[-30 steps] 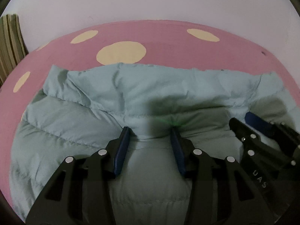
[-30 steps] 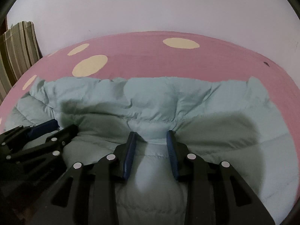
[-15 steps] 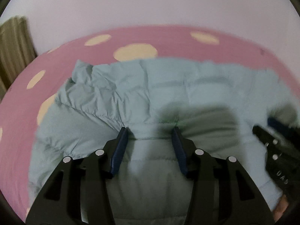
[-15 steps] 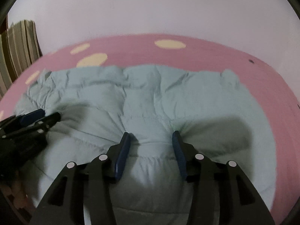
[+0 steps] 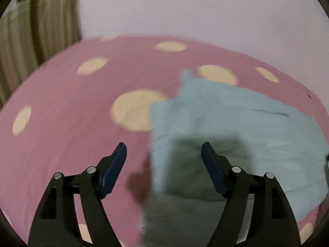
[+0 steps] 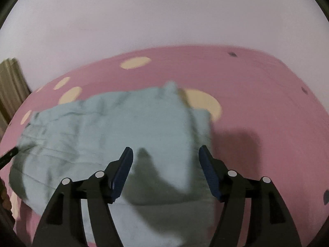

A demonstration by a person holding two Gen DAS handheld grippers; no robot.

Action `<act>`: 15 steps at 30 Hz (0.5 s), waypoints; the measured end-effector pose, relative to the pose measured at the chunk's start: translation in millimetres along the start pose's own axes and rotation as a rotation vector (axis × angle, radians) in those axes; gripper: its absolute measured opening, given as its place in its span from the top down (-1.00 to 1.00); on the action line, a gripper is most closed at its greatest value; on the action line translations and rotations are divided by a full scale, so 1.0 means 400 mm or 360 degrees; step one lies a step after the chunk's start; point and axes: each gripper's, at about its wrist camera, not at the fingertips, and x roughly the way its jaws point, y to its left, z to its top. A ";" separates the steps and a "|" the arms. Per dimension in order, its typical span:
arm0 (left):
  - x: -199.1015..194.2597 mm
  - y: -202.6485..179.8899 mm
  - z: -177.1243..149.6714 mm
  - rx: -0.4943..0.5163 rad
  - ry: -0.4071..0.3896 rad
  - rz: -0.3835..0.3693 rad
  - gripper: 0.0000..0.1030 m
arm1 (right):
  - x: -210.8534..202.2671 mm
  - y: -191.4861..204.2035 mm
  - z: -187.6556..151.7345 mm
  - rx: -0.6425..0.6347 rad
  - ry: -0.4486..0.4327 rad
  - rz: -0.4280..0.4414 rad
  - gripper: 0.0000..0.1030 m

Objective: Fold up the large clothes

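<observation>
Below and ahead of the left gripper (image 5: pixel 163 158) and right gripper (image 6: pixel 165 162), whose jaws have just been opening and hold nothing, the folded jacket (image 6: pixel 123 127) is best left undisturbed on the bedsheet (image 6: pixel 257 94).

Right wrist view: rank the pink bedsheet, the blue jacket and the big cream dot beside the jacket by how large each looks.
1. Pink bedsheet, biggest.
2. Blue jacket, nearer the camera, so perhaps flattered.
3. Cream dot, smallest, partly hidden by the jacket.
</observation>
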 end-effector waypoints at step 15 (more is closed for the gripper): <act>0.145 0.019 0.018 -0.0112 0.0298 -0.0478 0.02 | 0.141 -0.070 -0.030 0.0209 0.0204 0.0168 -0.17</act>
